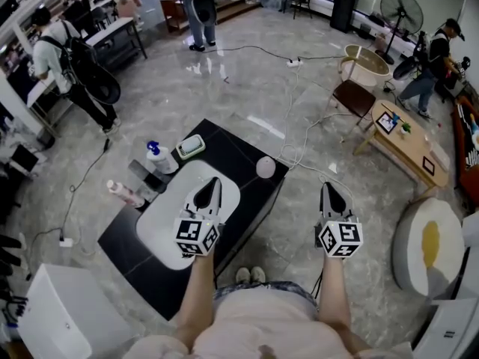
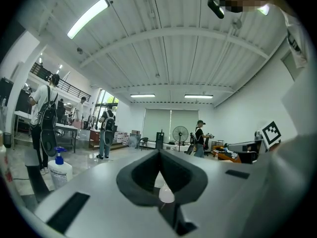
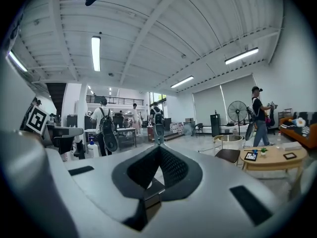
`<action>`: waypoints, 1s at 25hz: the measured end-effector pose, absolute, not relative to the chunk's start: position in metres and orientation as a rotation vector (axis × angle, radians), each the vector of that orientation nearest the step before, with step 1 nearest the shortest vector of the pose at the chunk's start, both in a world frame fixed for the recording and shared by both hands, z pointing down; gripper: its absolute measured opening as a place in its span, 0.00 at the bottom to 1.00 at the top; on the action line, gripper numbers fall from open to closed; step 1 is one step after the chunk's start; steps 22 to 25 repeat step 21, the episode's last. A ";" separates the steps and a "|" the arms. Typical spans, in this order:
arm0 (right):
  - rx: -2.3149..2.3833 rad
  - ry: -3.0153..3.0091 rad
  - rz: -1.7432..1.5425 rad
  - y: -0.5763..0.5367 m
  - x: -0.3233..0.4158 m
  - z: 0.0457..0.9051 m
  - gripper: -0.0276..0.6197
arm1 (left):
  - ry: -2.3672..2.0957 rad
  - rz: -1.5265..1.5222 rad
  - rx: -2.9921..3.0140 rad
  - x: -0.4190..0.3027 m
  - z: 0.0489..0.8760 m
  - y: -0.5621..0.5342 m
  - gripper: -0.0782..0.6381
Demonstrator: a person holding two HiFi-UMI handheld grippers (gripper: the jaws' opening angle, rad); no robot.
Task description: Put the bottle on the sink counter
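A white pump bottle (image 1: 157, 156) with a blue top stands at the back left of the black sink counter (image 1: 241, 163). It also shows at the left in the left gripper view, pump bottle (image 2: 59, 170), and small in the right gripper view, pump bottle (image 3: 91, 149). A pink-and-white bottle (image 1: 123, 193) lies at the counter's left edge. My left gripper (image 1: 212, 180) hovers over the white basin (image 1: 161, 223), shut and empty, left gripper (image 2: 159, 152). My right gripper (image 1: 330, 188) hangs to the right of the counter over the floor, shut and empty, right gripper (image 3: 158, 150).
A green-rimmed soap dish (image 1: 191, 146) and a round white object (image 1: 266, 167) sit on the counter's far side. Cables (image 1: 299, 152) trail over the floor beyond. A wooden table (image 1: 408, 144) and a chair (image 1: 353, 96) stand at the right. People walk at the back.
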State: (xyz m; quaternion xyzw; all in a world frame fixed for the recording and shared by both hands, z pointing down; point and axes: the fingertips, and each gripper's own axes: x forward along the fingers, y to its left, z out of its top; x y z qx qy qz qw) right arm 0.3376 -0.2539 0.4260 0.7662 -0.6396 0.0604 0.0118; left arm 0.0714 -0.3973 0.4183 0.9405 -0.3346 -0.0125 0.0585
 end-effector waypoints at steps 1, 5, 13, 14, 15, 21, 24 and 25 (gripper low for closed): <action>2.387 -1.997 0.187 -0.254 0.337 0.426 0.07 | -1.018 -0.039 2.849 0.071 0.417 -0.397 0.15; 2.383 -2.004 0.191 -0.254 0.336 0.427 0.07 | -1.023 -0.033 2.850 0.071 0.417 -0.397 0.15; 2.384 -1.995 0.198 -0.252 0.338 0.429 0.07 | -1.021 -0.036 2.845 0.071 0.418 -0.397 0.15; 2.385 -1.994 0.200 -0.252 0.339 0.429 0.07 | -1.020 -0.035 2.844 0.071 0.418 -0.397 0.15; 2.385 -1.994 0.201 -0.252 0.339 0.429 0.07 | -1.019 -0.034 2.844 0.072 0.418 -0.397 0.15; 2.384 -1.996 0.210 -0.251 0.339 0.432 0.06 | -1.011 -0.026 2.843 0.074 0.421 -0.396 0.15; 2.384 -1.996 0.210 -0.251 0.339 0.432 0.06 | -1.011 -0.026 2.843 0.074 0.421 -0.396 0.15; 2.384 -1.996 0.210 -0.251 0.339 0.432 0.06 | -1.011 -0.026 2.843 0.074 0.421 -0.396 0.15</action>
